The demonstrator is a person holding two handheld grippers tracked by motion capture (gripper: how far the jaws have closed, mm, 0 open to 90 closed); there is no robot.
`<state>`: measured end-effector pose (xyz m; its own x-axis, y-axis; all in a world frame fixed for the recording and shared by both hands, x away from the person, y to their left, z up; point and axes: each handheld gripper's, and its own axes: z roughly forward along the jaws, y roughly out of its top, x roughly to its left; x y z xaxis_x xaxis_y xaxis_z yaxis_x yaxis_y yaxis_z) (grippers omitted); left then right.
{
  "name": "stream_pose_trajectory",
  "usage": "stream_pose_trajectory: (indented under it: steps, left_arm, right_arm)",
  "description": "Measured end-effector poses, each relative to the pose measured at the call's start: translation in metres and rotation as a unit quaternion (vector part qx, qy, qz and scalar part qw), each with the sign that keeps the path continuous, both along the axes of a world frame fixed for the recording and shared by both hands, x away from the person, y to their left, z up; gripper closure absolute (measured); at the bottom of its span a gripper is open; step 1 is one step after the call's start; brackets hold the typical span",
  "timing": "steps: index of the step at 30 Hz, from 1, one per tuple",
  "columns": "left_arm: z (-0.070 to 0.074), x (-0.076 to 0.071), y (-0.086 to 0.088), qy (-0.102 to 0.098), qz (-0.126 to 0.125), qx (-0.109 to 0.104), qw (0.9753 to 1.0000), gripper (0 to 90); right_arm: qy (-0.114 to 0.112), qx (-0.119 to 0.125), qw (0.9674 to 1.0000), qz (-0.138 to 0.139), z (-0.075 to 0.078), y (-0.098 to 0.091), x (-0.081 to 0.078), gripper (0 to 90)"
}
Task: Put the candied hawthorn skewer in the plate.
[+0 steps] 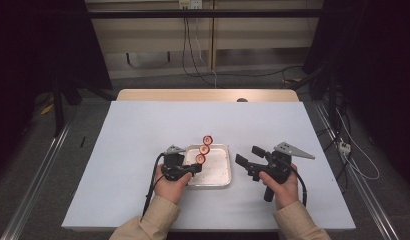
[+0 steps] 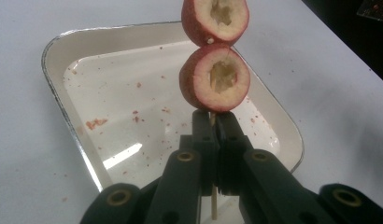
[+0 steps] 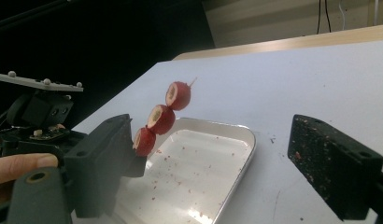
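A thin wooden skewer carries three cored red fruit pieces, with pale flesh showing around each hollow. My left gripper is shut on the skewer's bare lower end, just under the lowest fruit piece. It holds the skewer tilted over the left part of a white metal tray. My right gripper stands open to the right of the tray, jaws wide apart with nothing between them. In the right gripper view its two black pads frame the tray, and the left gripper's body sits at the far left.
The tray holds only reddish crumbs and lies near the middle of a white tabletop. A wooden edge runs along the table's far side. Cables and dark stands lie on the floor beyond.
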<state>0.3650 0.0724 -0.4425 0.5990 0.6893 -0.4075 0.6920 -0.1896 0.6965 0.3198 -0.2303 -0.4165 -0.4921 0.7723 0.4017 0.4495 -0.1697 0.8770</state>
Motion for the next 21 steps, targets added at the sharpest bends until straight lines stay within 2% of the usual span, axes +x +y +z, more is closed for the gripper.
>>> stream_pose_trajectory:
  steps: [3, 5, 7, 10, 14, 20, 21]
  left_arm:
    - [-0.0003, -0.0014, -0.0012, 0.001, -0.004, 0.017, 0.9998, 88.0]
    - [-0.0011, -0.0024, -0.0013, 0.006, -0.004, 0.022, 0.9997, 87.9]
    - [-0.0013, -0.0030, -0.0012, 0.002, -0.001, 0.033, 0.9994, 87.5]
    - [-0.0028, -0.0029, -0.0002, 0.008, -0.002, 0.045, 0.9990, 86.8]
    - [-0.0052, -0.0020, -0.0017, 0.010, 0.004, 0.049, 0.9987, 86.9]
    - [-0.0061, -0.0019, -0.0022, 0.014, -0.002, 0.064, 0.9979, 85.5]
    - [-0.0061, -0.0022, -0.0024, 0.009, 0.002, 0.062, 0.9980, 85.5]
  right_arm:
    - [-0.003, -0.002, 1.0000, -0.001, 0.0025, -0.0010, -0.0005, 14.0]
    - [-0.003, 0.000, 1.0000, 0.000, 0.0039, -0.0008, -0.0009, 14.1]
    - [-0.006, -0.003, 1.0000, 0.000, 0.0054, -0.0005, -0.0014, 14.3]
    - [-0.007, -0.004, 1.0000, 0.000, 0.0073, 0.0001, -0.0019, 14.3]
    - [-0.008, -0.004, 1.0000, 0.002, 0.0076, 0.0012, -0.0022, 14.4]
    - [-0.009, -0.005, 0.9999, 0.002, 0.0074, 0.0007, -0.0030, 14.5]
    - [-0.008, -0.005, 0.9999, 0.002, 0.0074, 0.0004, -0.0029, 14.5]
